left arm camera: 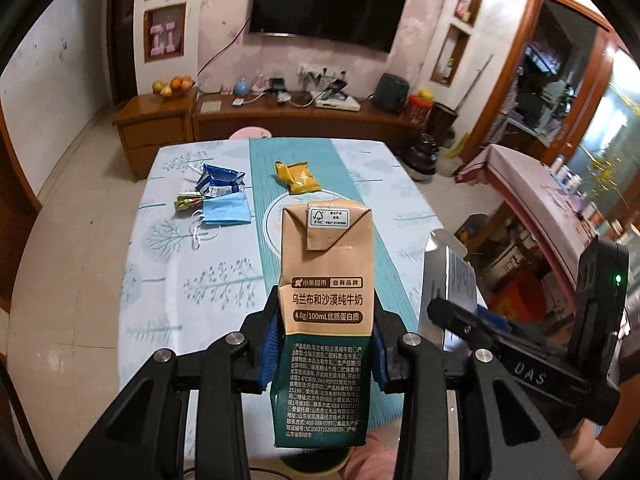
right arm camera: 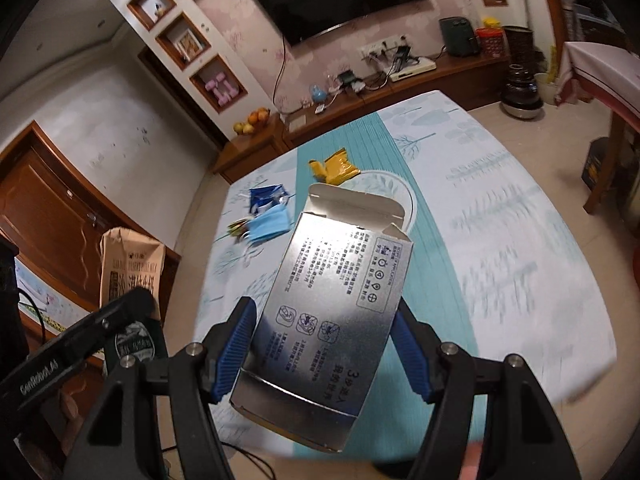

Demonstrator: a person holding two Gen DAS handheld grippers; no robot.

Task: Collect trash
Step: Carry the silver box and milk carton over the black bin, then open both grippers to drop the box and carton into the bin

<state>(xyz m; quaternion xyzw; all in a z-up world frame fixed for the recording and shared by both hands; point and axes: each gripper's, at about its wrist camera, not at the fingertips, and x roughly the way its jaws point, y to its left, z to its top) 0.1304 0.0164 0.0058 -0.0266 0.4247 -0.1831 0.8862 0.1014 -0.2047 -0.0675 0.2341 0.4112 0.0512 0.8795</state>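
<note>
Cardboard milk carton (left arm camera: 326,320), light and dentable, is pinched mid-body by the left gripper (left arm camera: 324,360) above the table (left arm camera: 160,280), while the right gripper (right arm camera: 320,356) clamps a flimsy silver box (right arm camera: 332,300) across its sides, best held gently by the edges.

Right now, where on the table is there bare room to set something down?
The table's whole right side beyond the yellow wrapper is bare, as is the near left. The far left is crowded: blue wrapper, face mask, green wrapper.
</note>
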